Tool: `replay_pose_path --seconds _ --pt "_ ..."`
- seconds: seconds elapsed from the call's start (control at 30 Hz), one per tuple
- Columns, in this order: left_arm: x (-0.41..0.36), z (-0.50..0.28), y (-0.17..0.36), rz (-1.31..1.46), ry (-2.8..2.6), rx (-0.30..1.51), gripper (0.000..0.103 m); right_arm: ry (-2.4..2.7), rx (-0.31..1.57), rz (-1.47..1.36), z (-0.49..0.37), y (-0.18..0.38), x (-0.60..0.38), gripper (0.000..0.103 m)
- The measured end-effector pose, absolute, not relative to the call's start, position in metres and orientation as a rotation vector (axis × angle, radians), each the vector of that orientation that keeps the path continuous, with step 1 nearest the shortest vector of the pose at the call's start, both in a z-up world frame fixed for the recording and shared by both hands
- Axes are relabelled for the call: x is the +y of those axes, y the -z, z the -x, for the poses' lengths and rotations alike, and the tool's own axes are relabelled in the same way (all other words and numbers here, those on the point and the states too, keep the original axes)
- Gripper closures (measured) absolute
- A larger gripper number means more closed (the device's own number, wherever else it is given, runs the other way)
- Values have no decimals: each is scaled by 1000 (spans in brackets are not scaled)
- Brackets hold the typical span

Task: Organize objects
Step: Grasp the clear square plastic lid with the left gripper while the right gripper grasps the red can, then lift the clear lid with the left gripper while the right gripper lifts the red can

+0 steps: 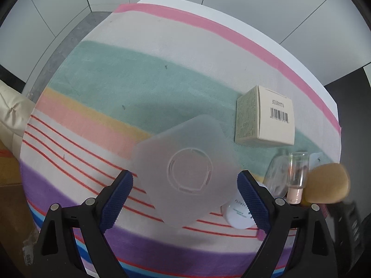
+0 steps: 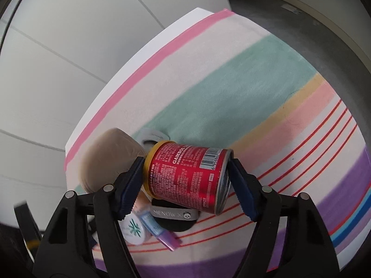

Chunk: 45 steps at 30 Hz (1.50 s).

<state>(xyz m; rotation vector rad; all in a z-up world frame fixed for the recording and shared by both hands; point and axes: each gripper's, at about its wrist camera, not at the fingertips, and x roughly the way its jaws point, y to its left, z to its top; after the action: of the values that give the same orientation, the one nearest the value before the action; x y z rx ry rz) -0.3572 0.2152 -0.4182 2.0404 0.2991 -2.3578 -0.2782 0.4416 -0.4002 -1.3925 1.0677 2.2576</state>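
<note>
Across the whole table lies the striped cloth [image 1: 139, 69], and everything sits on or over it. Biggest piece is the frosted plate [image 1: 185, 169], flat between the fingers of my left gripper [image 1: 185, 173]. Its edges are right at both pads, but honestly I can't tell whether they're pressing or just framing it. My right gripper [image 2: 185, 162] is clamped on the red can [image 2: 187, 173], which lies sideways just above the red stripes: one pad is on the yellow lid end, the other on the metal bottom.

The rest is at the plate's right:
- The box [image 1: 264, 118] is far right on the green band, barcode up.
- The tan sponge [image 1: 327, 183] is nearer, at the right edge.
- A clear bottle [image 1: 298, 171] stands just beside the sponge.
- A white jar [image 1: 238, 210] is partly behind my left gripper's right finger.
- A purple tube [image 2: 162, 231] leans against the jar, below the can.
</note>
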Motion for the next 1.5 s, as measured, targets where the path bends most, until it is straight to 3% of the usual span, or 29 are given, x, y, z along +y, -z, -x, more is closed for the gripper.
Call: replay_pose_path --seconds 0.1,0.17,0.4,0.47,0.7,0.8,0.93,1.07,1.5 --pt "218 356 420 -2045 2354 303 9 -2303 1056 1449 277 400 438 26" --pt "220 356 422 -2039 2350 272 0 -2320 1028 1487 275 401 434 22" --pt "225 356 426 -2054 2319 317 0 -2322 879 1472 283 393 415 19" --pt "226 356 426 -2063 2303 325 0 -2327 849 1475 288 390 411 28" --pt "242 358 426 -2086 2275 437 0 -2404 673 1496 286 393 389 30" --pt "250 363 442 -2118 2158 467 0 -2413 690 1510 283 401 422 32" --pt "267 365 446 -2086 2171 356 1 -2418 699 1526 282 402 424 32" --pt "284 353 448 -2064 2237 146 12 -2416 683 1552 279 399 426 36" --pt "305 304 438 -1988 2426 -302 13 -2443 518 1637 261 385 429 39"
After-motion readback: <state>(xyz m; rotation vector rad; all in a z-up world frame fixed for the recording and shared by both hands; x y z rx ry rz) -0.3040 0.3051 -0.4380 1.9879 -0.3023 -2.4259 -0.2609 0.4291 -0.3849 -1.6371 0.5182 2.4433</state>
